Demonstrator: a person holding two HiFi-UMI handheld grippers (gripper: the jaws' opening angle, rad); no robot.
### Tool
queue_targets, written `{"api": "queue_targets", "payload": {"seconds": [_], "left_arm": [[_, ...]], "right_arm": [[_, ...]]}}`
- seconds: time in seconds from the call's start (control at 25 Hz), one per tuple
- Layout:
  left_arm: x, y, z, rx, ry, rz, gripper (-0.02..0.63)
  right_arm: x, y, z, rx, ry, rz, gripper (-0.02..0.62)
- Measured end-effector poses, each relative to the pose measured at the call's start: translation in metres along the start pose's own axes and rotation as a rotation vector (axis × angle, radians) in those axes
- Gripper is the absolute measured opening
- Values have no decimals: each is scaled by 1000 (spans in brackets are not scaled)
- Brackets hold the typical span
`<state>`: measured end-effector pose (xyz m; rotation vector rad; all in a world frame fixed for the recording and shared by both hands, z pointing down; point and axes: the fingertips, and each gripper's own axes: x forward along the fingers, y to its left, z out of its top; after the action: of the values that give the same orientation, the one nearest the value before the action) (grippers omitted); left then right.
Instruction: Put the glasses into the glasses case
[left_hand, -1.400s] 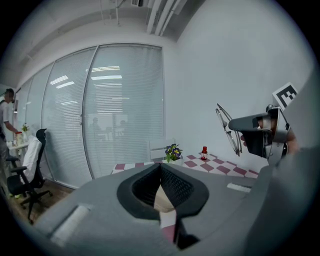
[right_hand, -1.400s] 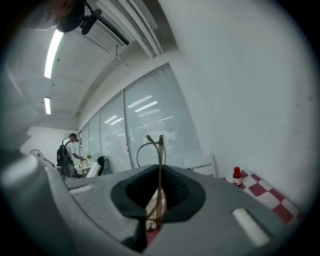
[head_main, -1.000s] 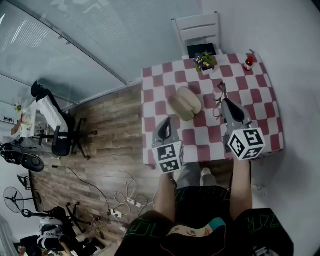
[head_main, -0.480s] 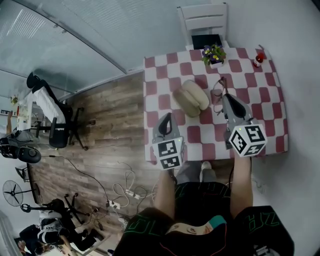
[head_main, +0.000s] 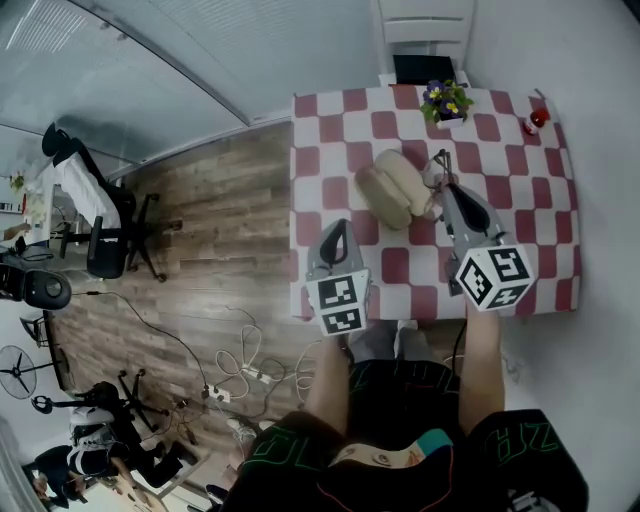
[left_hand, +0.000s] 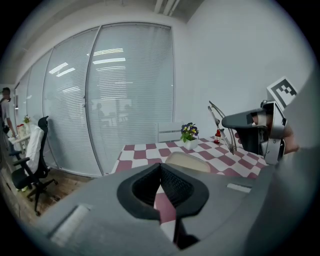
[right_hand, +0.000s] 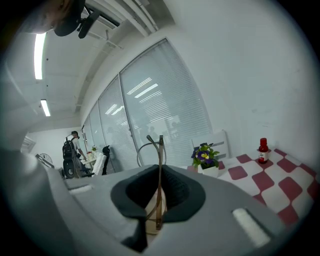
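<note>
The beige glasses case (head_main: 393, 194) lies on the red-and-white checked table (head_main: 520, 200), showing two rounded halves side by side. My right gripper (head_main: 446, 190) is shut on the glasses (head_main: 436, 171), thin-framed and held above the table just right of the case. In the right gripper view the glasses (right_hand: 159, 155) stand upright, one temple pinched between the jaws of the right gripper (right_hand: 159, 175). My left gripper (head_main: 338, 230) hovers over the table's near left part, shut with nothing in it. In the left gripper view the left gripper (left_hand: 161, 172) points toward the case (left_hand: 187, 161).
A small pot of purple flowers (head_main: 445, 102) and a red bottle (head_main: 536, 121) stand at the table's far side. A white chair (head_main: 425, 30) is behind the table. To the left are wood floor, cables (head_main: 250, 370) and office chairs (head_main: 100, 220).
My right gripper has carried the glasses closer to the case. The left gripper has stayed near the table's front left. The head camera has shifted a little.
</note>
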<state>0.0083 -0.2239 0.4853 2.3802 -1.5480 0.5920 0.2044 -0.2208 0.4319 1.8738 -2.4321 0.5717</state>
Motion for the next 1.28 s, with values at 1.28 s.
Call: {"api": "queue_targets", "payload": {"seconds": [1.28], "left_arm": [[45,21,-23,-155,26,-1,8]], "right_arm": [[72,33,-62,-85,253,153,20]]}}
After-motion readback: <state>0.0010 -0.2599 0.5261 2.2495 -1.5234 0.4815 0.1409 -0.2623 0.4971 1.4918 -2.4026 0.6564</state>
